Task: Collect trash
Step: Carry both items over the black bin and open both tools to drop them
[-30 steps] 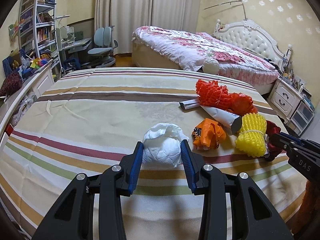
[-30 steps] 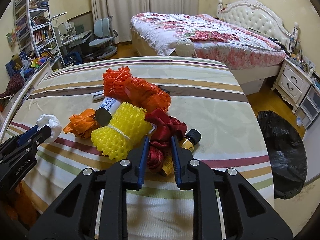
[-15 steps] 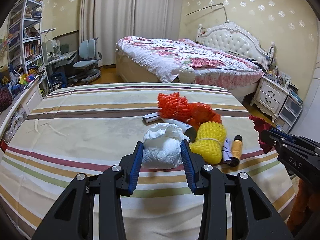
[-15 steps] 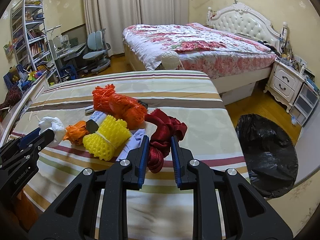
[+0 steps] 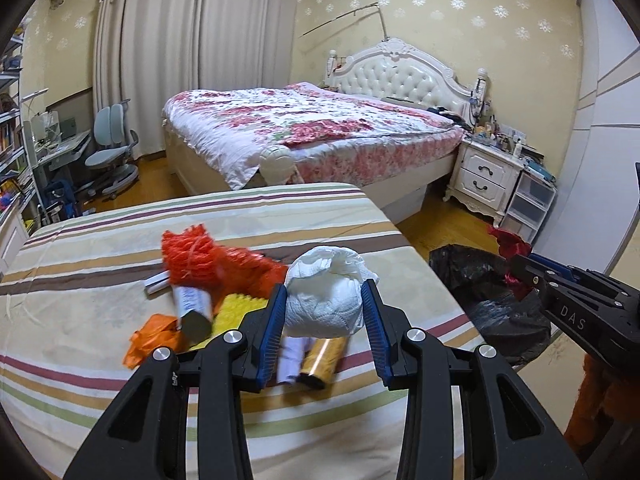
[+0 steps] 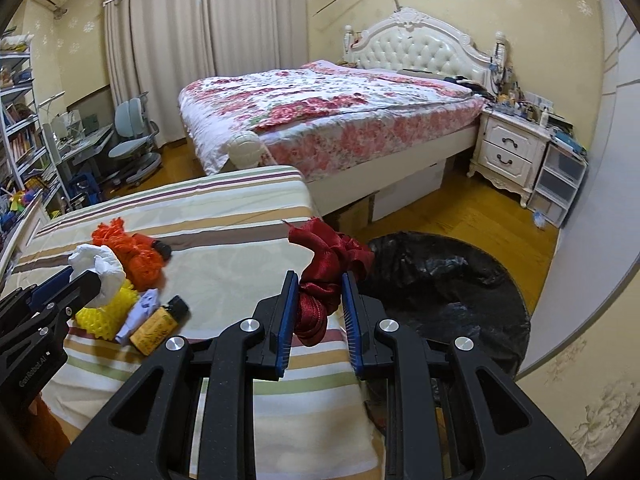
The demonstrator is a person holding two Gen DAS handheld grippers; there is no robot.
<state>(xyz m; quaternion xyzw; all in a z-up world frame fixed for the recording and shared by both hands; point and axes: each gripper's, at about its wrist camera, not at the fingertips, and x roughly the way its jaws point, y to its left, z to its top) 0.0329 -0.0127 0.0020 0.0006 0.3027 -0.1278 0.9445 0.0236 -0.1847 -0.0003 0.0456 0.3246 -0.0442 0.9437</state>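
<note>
Trash lifted in both grippers

White tissue wad [image 5: 326,300] pinched in left gripper [image 5: 325,320] above striped bedspread [image 5: 100,280]. Red ribbon bundle [image 6: 326,276] clamped in right gripper [image 6: 317,320], at edge of black trash bag [image 6: 448,292]. Yellow foam net [image 6: 106,314] half hidden behind left gripper.

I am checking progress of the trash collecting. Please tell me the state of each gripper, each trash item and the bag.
left gripper: shut on white paper wad, lifted.
right gripper: shut on red ribbon, lifted.
black trash bag: open, on the floor.
orange net: lying on striped sheet.
yellow foam net: lying on sheet.
brown bottle: on its side, capped.
</note>
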